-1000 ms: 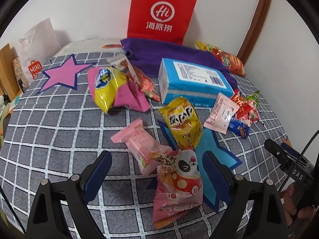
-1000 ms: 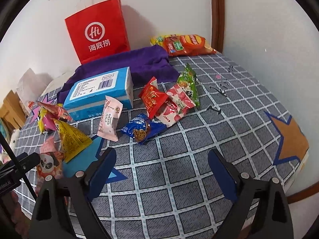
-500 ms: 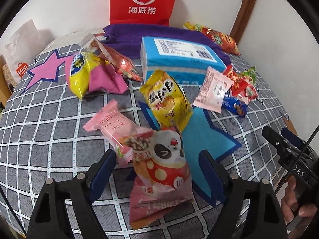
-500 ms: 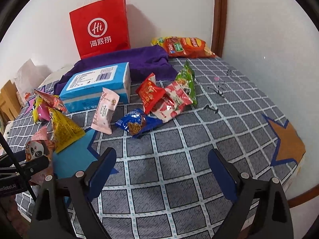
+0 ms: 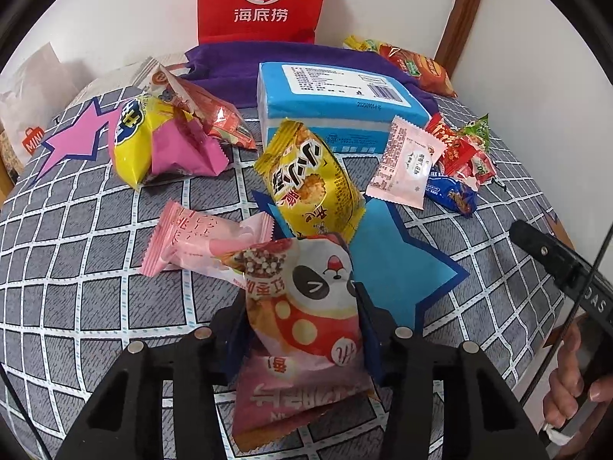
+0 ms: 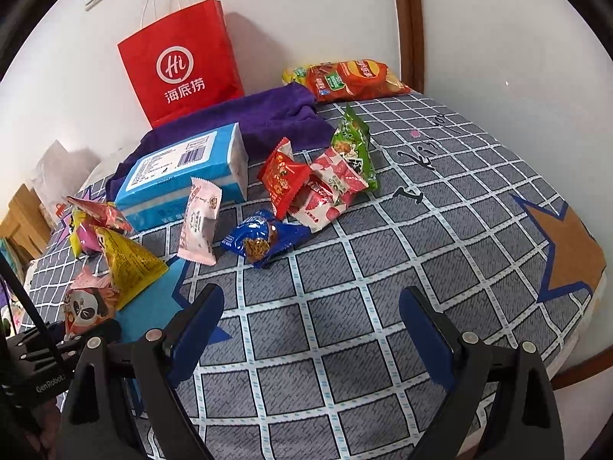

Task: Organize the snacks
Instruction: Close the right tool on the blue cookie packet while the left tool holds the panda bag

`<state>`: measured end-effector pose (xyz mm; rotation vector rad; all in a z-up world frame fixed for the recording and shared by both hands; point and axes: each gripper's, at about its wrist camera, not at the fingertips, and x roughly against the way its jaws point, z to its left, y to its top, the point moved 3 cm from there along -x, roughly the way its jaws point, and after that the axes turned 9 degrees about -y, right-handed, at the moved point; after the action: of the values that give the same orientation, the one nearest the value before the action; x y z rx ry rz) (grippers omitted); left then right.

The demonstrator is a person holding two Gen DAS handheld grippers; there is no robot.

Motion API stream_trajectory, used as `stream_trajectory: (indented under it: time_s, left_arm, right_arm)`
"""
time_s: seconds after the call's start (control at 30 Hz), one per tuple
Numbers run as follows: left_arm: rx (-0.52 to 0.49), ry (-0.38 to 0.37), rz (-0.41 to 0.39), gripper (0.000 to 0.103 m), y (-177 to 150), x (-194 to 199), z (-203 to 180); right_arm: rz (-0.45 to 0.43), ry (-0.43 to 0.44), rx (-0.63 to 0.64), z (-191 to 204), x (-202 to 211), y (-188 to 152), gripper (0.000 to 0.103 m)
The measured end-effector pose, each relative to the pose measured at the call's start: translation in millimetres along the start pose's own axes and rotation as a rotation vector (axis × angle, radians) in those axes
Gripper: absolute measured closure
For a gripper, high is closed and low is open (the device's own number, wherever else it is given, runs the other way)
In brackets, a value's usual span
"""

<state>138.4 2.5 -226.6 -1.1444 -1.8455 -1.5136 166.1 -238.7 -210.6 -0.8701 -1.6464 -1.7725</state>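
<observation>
A pink snack bag with a panda face (image 5: 314,280) stands between the blue pads of my left gripper (image 5: 300,329), whose jaws are closing and press on both its sides. The same bag shows at the far left of the right wrist view (image 6: 86,306). A yellow snack bag (image 5: 310,184) lies just behind it and a pink packet (image 5: 203,245) to its left. My right gripper (image 6: 311,306) hangs open over bare checked blanket, with nothing between its fingers. A blue packet (image 6: 264,235) and red packets (image 6: 306,184) lie beyond it.
A blue box (image 5: 333,103), a purple cloth (image 5: 230,65) and a red paper bag (image 5: 264,0) sit at the back by the wall. A chips bag (image 6: 348,78) lies in the far corner. The bed edge (image 6: 590,306) drops off at right. A hand (image 5: 567,375) shows at right.
The left gripper moved forward and down over the panda bag, and its jaws came in from wide apart onto the bag's sides. The right gripper stayed where it was.
</observation>
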Motion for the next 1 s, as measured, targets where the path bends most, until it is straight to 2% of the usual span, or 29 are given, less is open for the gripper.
stream_trajectory:
  time_s: [0.2,0.43,1.0]
  left_arm:
    - [0.011,-0.038,-0.016,0.059,1.1,6.9,4.8]
    - [0.021,-0.06,-0.037,0.06,2.8,16.8,11.4]
    - [0.071,-0.087,-0.071,0.06,7.1,28.6,28.7]
  right_arm:
    - [-0.013,-0.023,0.033,8.0,-12.0,13.1,0.011]
    - [0.01,0.001,0.051,19.5,-34.0,23.8,0.011]
    - [0.077,-0.03,0.133,41.2,-67.4,22.3,0.012]
